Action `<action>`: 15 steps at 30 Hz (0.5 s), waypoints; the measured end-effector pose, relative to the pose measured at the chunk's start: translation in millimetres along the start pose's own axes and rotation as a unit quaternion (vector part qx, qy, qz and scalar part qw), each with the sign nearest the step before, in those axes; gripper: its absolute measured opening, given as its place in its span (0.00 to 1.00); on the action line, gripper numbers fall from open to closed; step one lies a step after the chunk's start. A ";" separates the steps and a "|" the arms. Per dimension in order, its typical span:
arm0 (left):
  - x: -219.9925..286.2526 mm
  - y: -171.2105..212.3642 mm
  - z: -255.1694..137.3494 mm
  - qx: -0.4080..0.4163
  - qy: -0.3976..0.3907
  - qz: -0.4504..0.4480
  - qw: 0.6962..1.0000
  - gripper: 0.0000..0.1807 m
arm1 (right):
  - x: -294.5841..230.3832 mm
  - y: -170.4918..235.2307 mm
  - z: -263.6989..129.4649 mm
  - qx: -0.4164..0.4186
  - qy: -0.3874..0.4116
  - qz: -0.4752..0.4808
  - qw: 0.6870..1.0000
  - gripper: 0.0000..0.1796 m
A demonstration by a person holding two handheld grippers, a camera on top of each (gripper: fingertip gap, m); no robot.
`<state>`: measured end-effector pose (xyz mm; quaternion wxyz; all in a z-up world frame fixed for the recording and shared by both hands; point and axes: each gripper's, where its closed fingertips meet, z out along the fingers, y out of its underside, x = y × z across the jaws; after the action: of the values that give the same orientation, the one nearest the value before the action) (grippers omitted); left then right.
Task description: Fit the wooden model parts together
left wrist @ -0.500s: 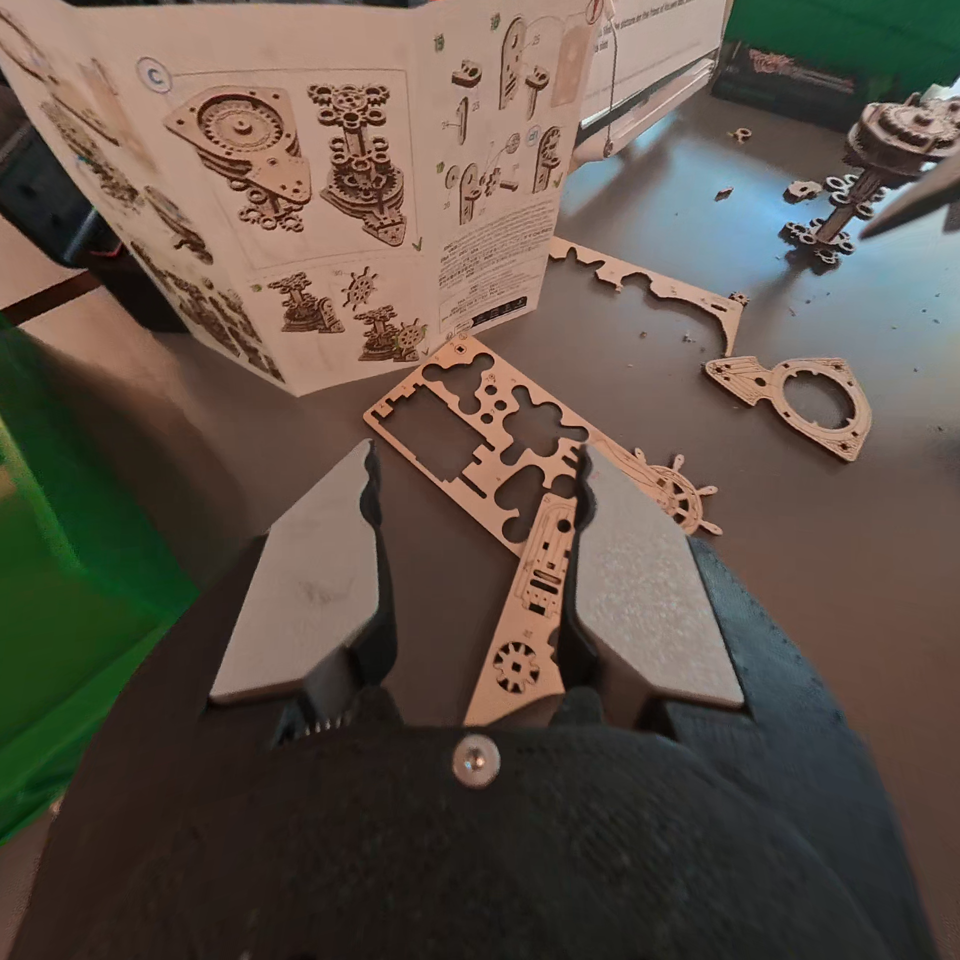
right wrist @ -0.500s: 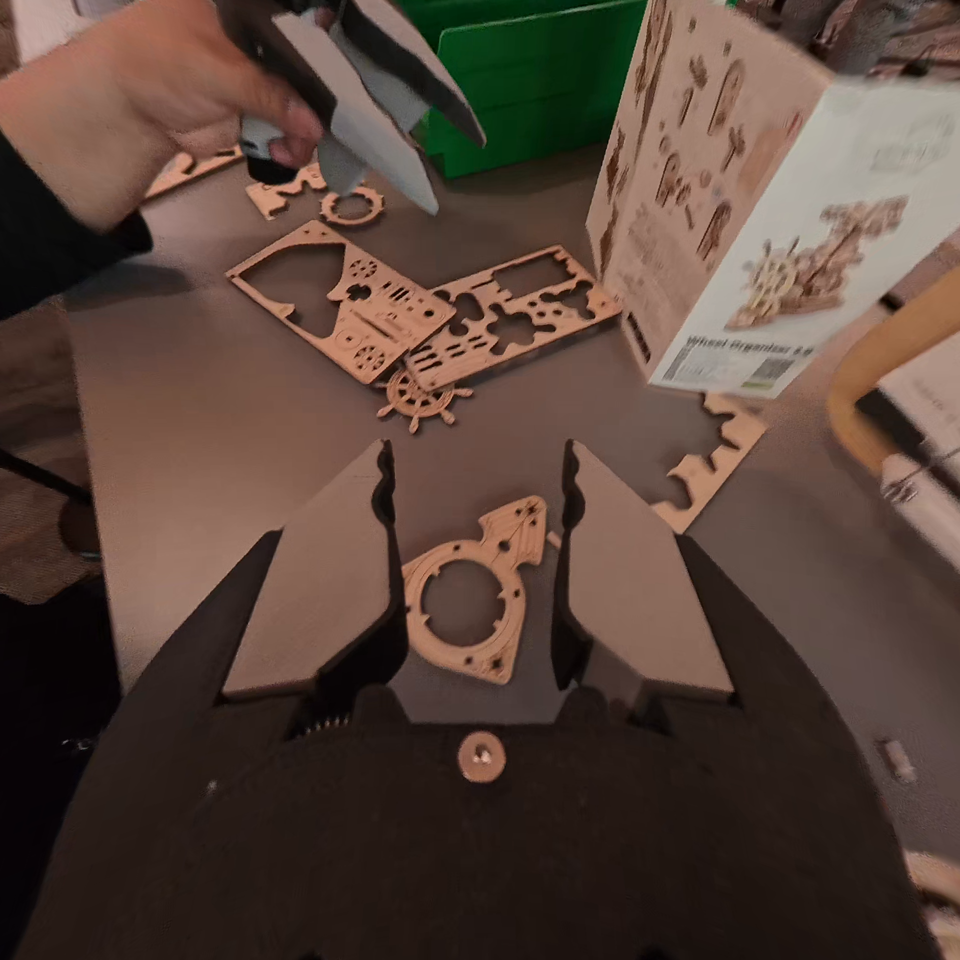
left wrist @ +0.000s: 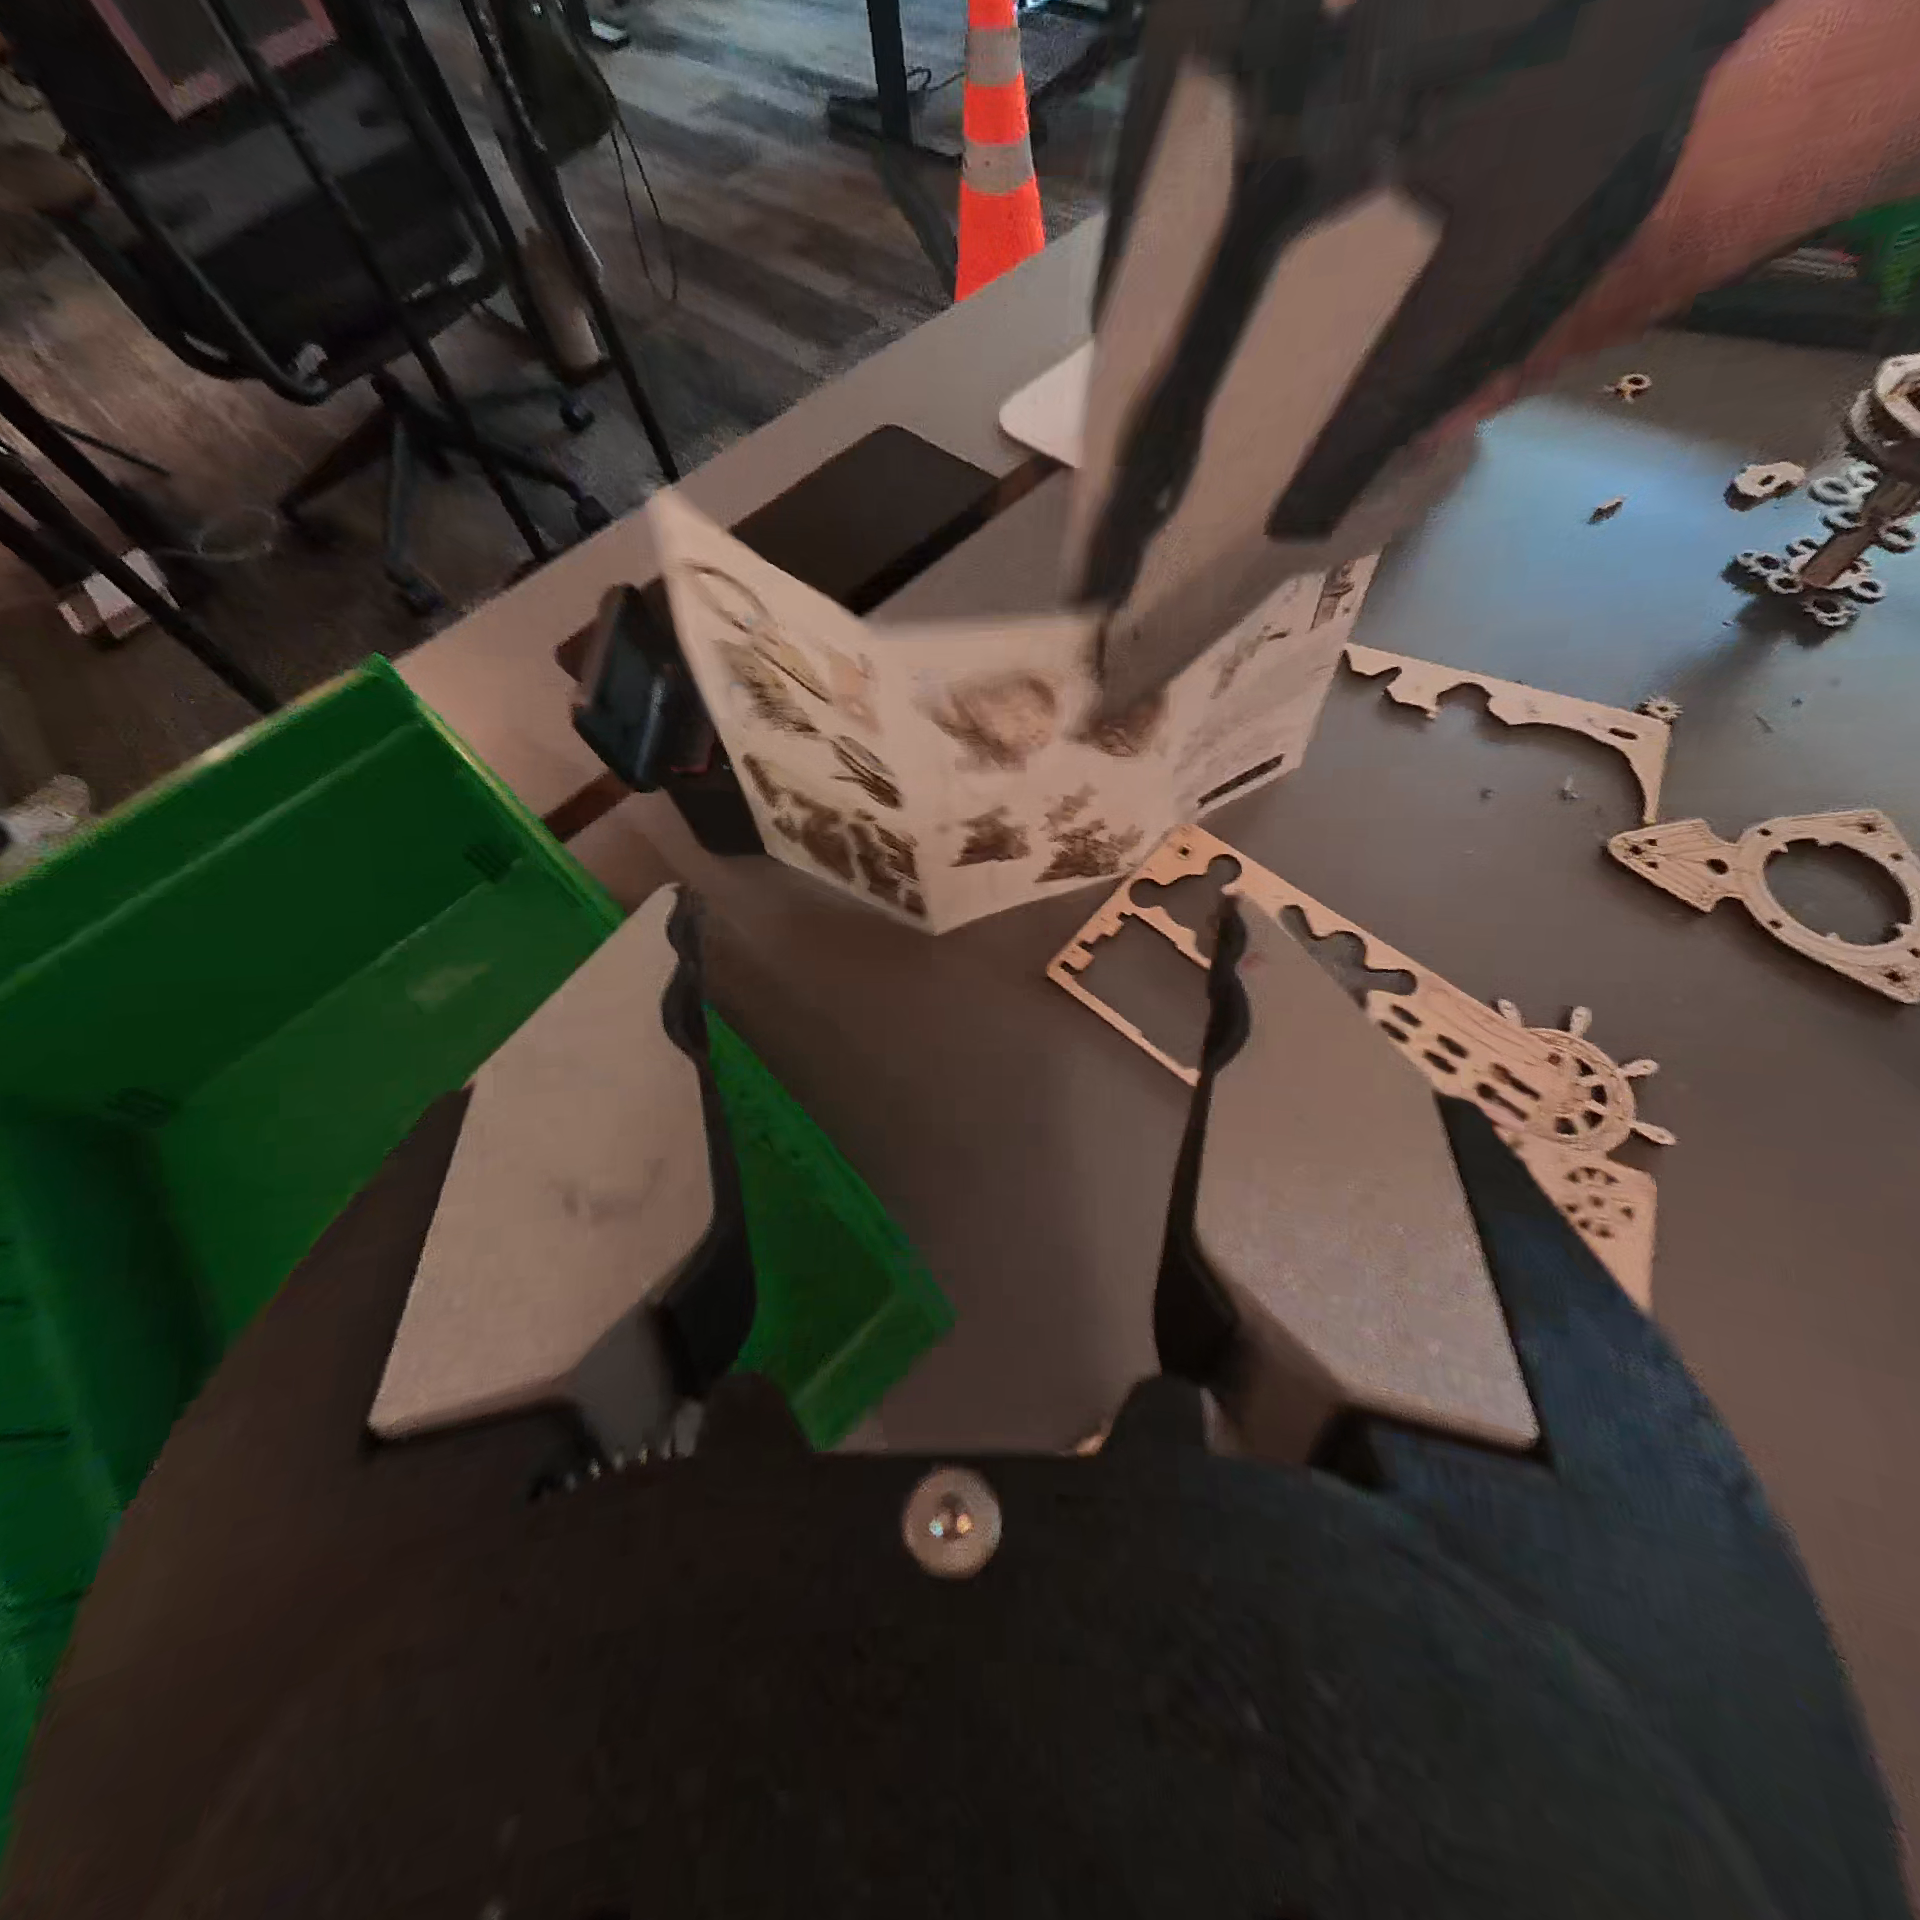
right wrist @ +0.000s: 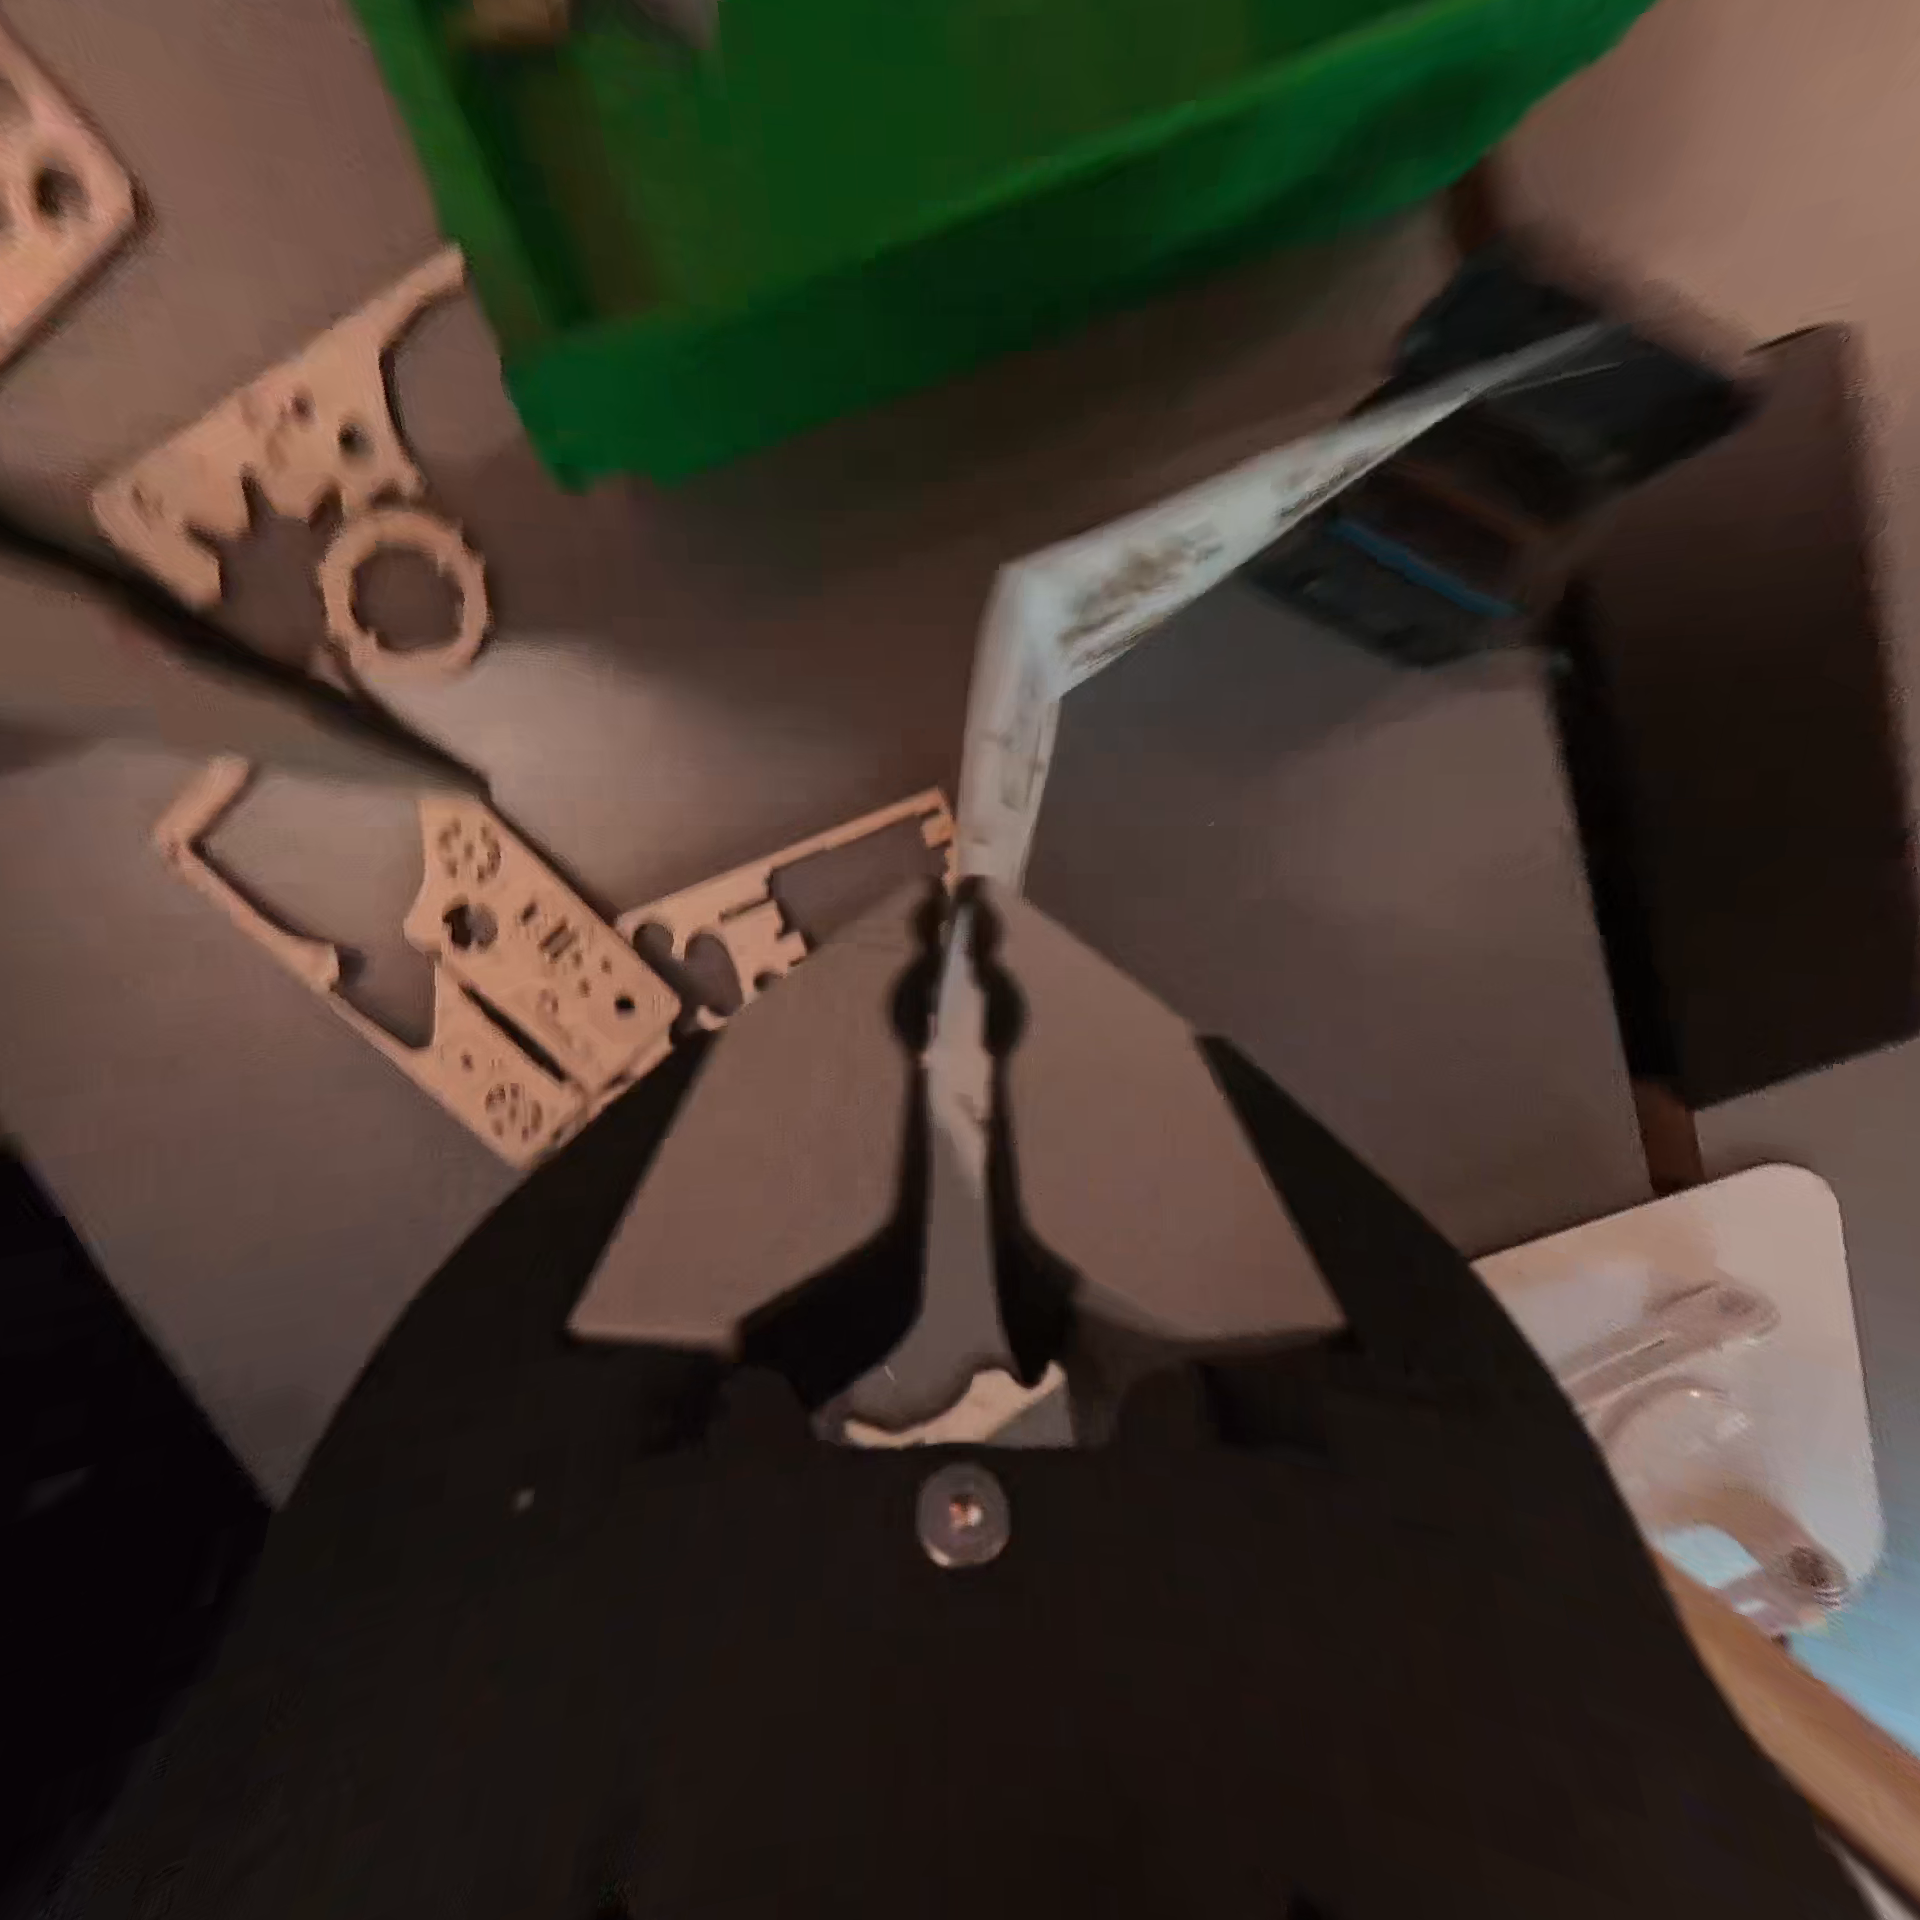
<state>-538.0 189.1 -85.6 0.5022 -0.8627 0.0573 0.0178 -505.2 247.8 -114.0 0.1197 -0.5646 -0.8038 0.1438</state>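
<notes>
My left gripper [left wrist: 956,925] is open and empty, held above the table's left part. My right gripper [right wrist: 971,896] is shut on the top edge of the folded white instruction leaflet [right wrist: 1101,613]. In the left wrist view it comes down from above [left wrist: 1117,665] onto the leaflet [left wrist: 935,758], which stands on the table. Flat wooden parts lie on the table: a punched sheet [left wrist: 1299,977] with a ship's wheel [left wrist: 1579,1091], a ring plate [left wrist: 1808,894] and a frame scrap [left wrist: 1538,717]. More punched sheets [right wrist: 499,956] show in the right wrist view, blurred.
A green bin [left wrist: 260,935] stands at the table's left edge and also shows in the right wrist view [right wrist: 935,208]. A partly built wooden model [left wrist: 1860,499] stands at the far right. A black device [left wrist: 634,696] sits behind the leaflet. An orange cone [left wrist: 997,145] stands on the floor beyond. Left tips to right tips: about 8 centimetres. From either gripper's tips it is about 40 centimetres to the partly built wooden model [left wrist: 1860,499].
My right gripper left the ring plate, swung over to the leaflet and shut on its top edge. My left gripper rose and drew back left, away from the wooden sheet.
</notes>
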 end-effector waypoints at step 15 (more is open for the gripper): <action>54.5 -10.8 10.7 0.043 0.284 0.083 0.954 0.43 | -10.9 51.7 -36.4 -0.019 -0.026 -0.369 0.929 0.00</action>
<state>-482.4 199.3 -86.4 0.4985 -0.8019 0.2701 -0.1886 -443.5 257.7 -99.4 0.1333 -0.2260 -0.9609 0.0888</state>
